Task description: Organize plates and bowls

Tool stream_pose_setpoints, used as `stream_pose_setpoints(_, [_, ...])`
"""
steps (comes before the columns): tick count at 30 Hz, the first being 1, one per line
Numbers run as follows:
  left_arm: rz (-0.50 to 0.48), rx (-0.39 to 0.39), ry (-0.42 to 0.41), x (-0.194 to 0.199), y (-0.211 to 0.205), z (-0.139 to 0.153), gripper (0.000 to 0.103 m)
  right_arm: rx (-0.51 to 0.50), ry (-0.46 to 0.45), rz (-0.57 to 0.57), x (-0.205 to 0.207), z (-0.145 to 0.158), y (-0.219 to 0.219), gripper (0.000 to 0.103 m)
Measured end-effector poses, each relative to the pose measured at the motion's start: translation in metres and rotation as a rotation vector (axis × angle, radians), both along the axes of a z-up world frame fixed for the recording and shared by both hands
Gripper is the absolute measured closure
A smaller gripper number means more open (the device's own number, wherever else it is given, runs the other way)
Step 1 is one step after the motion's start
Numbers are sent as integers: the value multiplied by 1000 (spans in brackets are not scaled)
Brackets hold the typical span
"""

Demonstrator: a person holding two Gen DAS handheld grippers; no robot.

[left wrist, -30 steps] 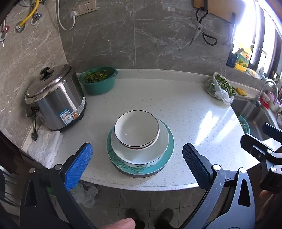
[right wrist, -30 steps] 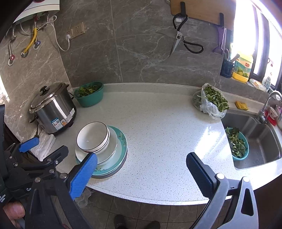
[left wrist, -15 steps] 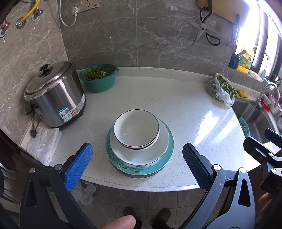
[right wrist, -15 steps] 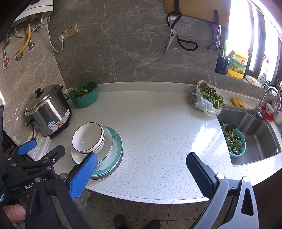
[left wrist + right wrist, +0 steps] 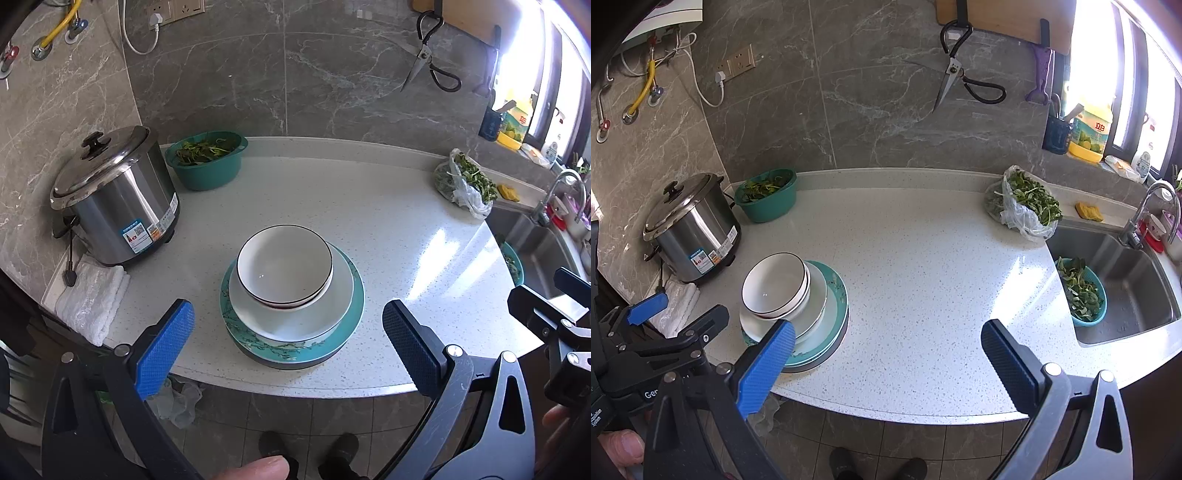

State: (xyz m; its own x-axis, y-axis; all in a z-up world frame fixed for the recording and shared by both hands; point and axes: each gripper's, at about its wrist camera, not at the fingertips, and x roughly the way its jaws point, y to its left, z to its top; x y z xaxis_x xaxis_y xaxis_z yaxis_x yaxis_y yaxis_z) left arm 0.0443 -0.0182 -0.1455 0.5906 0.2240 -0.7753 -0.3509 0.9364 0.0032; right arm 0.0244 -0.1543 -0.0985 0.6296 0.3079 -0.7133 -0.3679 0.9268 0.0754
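Note:
A stack of dishes stands near the counter's front edge: white bowls with dark rims nest on a white plate, which lies on a teal patterned plate. My left gripper hovers open in front of the stack, off the counter edge, with nothing between its blue pads. My right gripper is open and empty too, held to the right of the stack in front of the counter.
A steel rice cooker and a folded white cloth sit at the left. A teal basin of greens stands at the back, a bag of greens by the sink. Scissors hang on the wall.
Both grippers have drawn back and up a little from the counter, so the stack looks slightly farther away. The dishes have not moved.

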Motion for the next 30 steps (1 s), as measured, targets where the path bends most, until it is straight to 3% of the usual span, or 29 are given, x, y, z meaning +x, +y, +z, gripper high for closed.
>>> stream_pose_setpoints(30, [5, -3, 0, 0, 2, 1, 0, -7, 5, 10, 0, -3, 2, 0])
